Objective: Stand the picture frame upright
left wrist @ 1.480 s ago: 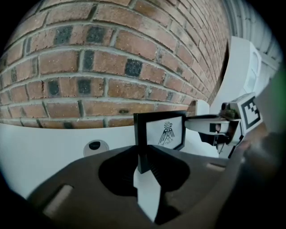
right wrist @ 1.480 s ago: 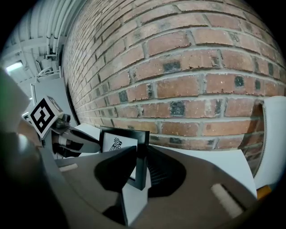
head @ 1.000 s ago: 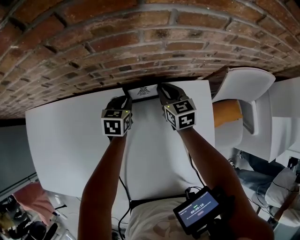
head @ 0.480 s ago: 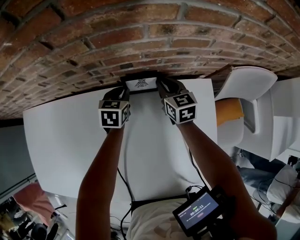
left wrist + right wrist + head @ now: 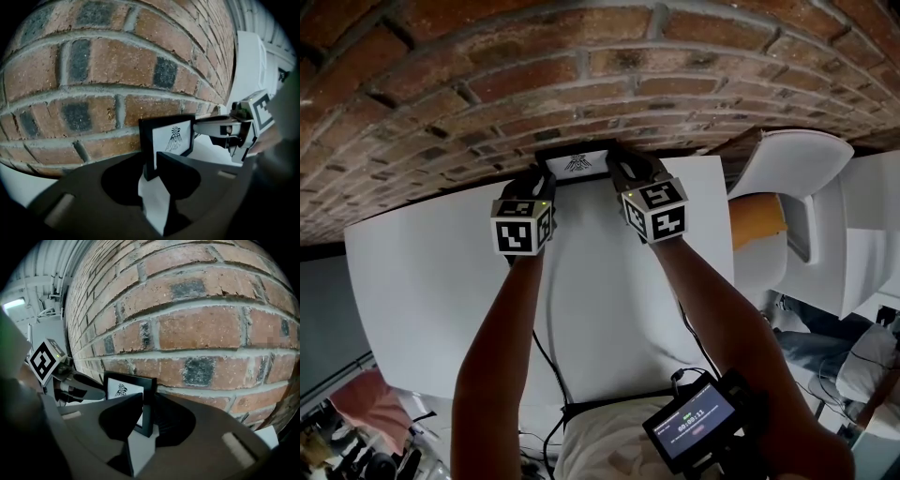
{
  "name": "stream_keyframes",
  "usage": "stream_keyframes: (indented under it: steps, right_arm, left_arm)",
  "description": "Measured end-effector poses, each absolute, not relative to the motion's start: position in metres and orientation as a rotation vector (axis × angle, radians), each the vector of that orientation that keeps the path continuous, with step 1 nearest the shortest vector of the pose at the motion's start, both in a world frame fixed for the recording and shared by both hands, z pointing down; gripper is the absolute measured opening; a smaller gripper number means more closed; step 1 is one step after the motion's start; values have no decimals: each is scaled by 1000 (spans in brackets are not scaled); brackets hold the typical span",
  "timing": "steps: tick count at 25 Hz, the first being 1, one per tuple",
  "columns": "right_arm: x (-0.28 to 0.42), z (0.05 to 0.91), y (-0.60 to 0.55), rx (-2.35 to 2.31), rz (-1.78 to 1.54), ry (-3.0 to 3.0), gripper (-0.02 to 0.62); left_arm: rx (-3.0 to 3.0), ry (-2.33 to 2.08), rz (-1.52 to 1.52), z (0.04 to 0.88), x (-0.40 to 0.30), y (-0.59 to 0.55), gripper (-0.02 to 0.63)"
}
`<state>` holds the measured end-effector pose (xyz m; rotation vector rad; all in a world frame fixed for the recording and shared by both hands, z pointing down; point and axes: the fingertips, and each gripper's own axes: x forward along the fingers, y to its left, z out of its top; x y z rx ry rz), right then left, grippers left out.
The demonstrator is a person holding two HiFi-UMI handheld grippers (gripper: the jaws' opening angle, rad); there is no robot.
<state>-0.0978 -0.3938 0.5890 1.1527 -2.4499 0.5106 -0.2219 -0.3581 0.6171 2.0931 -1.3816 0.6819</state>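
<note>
The black picture frame, with a white print of a bird figure, stands upright at the table's far edge, against the brick wall. My left gripper is at its left edge, and that edge sits between the jaws. These jaws have just been opening and a thin gap shows beside the frame. My right gripper straddles the frame's right edge, its jaws slightly apart around it. Each gripper also shows in the other's view: the right one and the left one.
The white table runs from the wall back to the person. A white chair with an orange seat stands to the right. A small screen hangs at the person's waist, with a cable across the table.
Both grippers and the frame have shifted a little farther toward the brick wall. The frame stays upright between them.
</note>
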Motion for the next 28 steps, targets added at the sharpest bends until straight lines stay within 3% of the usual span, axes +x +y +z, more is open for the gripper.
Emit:
stream_keyframes:
  steps: [9,18,28]
  right_arm:
    - [-99,582,-395,1170,491,-2462,106]
    - [-84,575,-373,1166,493,-2455,106]
    - [-79,551,-324,1152,464,-2497,27]
  left_arm:
    - [2123,-1359,622,611,-227,-353,170]
    - [2094,-1378,549,609,-230,-307,172]
    - [2103,-1364,471,587,-212,-243,153]
